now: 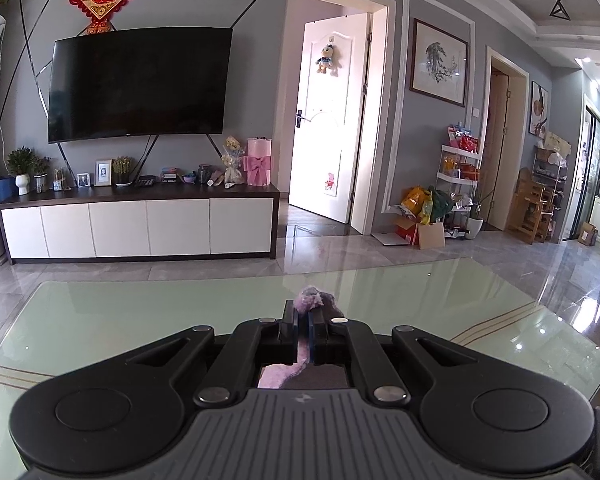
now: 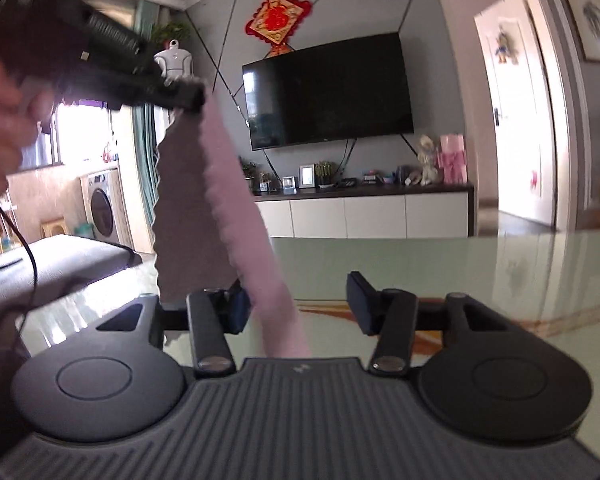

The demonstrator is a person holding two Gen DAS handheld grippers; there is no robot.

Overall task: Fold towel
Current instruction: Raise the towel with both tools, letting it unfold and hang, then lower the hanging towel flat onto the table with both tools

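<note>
Pink and grey terry hangs in the air: the towel (image 2: 204, 216) dangles from your left gripper (image 2: 188, 96), upper left of the right wrist view, its jaws clenched on a top corner. In the left wrist view the same cloth pokes out between those tips. Your right gripper (image 2: 300, 304) sits low in its frame, jaws spread wide, the pink edge running down between them but not pinched.

Judging from that, the sound thing is to slide along the hanging edge to the free corner and close squarely on it, keeping the cloth taut.

The glass table (image 2: 480, 272) lies below, bare where visible. A cable (image 2: 30, 256) trails at left; keep the towel away from it.
</note>
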